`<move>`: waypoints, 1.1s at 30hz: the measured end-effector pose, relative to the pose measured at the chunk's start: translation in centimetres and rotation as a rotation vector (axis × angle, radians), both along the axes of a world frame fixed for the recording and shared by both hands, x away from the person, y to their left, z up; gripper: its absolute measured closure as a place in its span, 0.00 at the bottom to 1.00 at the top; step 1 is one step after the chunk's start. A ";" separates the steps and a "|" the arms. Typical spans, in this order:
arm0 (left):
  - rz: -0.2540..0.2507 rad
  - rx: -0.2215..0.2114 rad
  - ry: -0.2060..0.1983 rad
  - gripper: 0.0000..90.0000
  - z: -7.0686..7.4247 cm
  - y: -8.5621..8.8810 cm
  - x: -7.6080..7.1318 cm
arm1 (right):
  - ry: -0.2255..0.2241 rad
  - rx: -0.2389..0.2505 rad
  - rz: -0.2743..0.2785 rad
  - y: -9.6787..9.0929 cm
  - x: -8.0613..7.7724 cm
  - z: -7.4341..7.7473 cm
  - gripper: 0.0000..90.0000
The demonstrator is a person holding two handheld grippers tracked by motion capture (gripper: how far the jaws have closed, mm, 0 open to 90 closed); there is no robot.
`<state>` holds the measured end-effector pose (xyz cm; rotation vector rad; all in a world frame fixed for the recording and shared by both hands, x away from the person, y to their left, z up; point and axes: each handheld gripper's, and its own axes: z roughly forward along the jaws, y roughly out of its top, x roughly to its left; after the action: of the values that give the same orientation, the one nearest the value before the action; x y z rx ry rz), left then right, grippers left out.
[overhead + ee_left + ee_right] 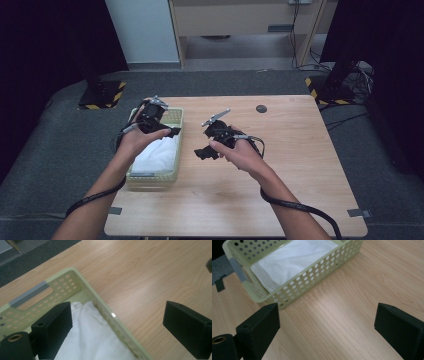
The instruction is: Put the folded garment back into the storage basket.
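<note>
Both jaw sets are seen spread wide with nothing between them.

Near: the left gripper [159, 131] is held over the right rim of the basket [178, 150], jaws pointing roughly toward 3 o'clock in the high view. In the left gripper view one jaw sits over the white cloth [95, 340], the other over bare bench [140, 272], so the basket wall [110, 315] is straddled, not gripped. The right gripper [206, 153] is held over bare bench just right of the basket, jaws aimed toward 8 o'clock.

Task thing: the white cloth [157, 150] is lying folded flat inside the pale green basket at the bench's left edge. The long axis of basket and cloth runs 12 to 6 in the high view.

Key relation: from the right jaws the cloth [294, 258] lies at about 11 o'clock, beyond the perforated basket wall [312, 280]. The left jaws are already partly over it, so the left hand is judged nearer. Any re-grasp would likely be made from above, over the rim.

Far: a small dark disc [261, 108] is seen at the bench's far edge, well apart.
</note>
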<state>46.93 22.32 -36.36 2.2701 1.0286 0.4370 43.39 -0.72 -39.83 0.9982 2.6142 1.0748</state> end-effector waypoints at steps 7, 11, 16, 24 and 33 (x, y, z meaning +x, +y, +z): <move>-0.084 0.017 0.006 0.09 -1.0 -3.9 -1.4 | 0.011 -0.017 -0.015 -2.2 -0.1 -0.2 0.07; -0.113 0.034 0.005 0.09 -1.3 -5.4 -1.9 | 0.014 -0.021 -0.039 -3.5 -0.2 -0.6 0.07; -0.134 0.041 0.000 0.09 -1.6 -6.5 -2.0 | 0.007 -0.031 -0.054 -5.0 0.1 -1.3 0.07; -0.167 0.031 0.015 0.09 -2.7 -8.1 -2.0 | 0.028 -0.038 -0.082 -7.4 0.2 -2.4 0.07; -0.182 0.036 0.017 0.09 -3.4 -9.4 -2.1 | 0.037 -0.044 -0.129 -10.8 -0.4 -3.5 0.07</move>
<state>44.86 12.94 -39.77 2.3778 0.8191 0.3623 42.97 -11.54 -43.33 1.1699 2.5492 0.9733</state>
